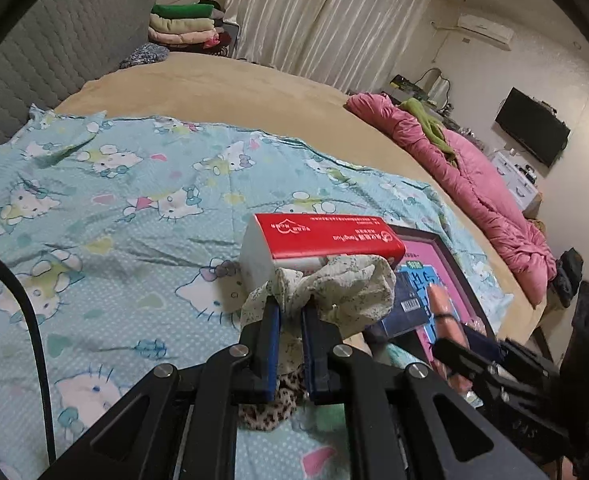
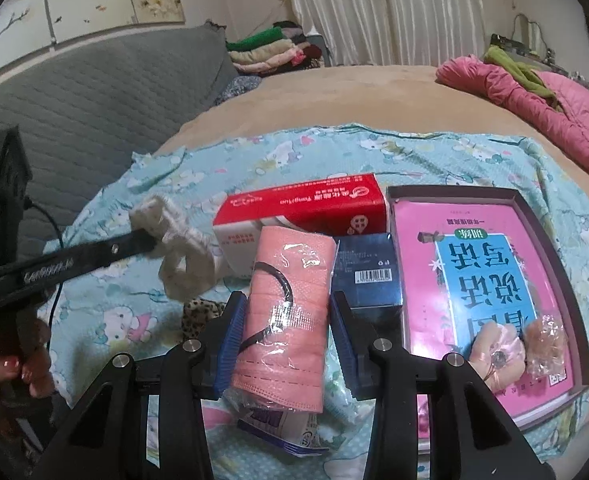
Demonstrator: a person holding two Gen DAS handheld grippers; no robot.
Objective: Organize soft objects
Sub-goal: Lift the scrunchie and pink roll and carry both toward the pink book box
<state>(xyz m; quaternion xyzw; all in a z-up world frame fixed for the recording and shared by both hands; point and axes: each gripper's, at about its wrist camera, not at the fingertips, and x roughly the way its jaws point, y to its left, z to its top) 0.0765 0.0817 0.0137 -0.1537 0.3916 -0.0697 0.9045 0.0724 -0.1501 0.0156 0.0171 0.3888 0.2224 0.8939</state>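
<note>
Over the light blue cat-print sheet I hold two soft things off the bed. My left gripper is clenched on a cream speckled scrunchie, which hangs bunched just in front of the red and white tissue pack. In the right wrist view the scrunchie dangles from that gripper to the left of the tissue pack.

My right gripper grasps a clear-wrapped pack of pink face masks, its blue pads pressing both sides. The pack stands just in front of the tissue pack.

Beside the tissue pack, to its right, stands a small dark blue box. Further right lies a dark-rimmed tray holding a pink and blue book; on the book's near end lie a pale pink flower hair piece and a small wrapped brown item.

A leopard-print scrunchie lies on the sheet below the hanging one. A person's hand grips the left tool's handle.
</note>
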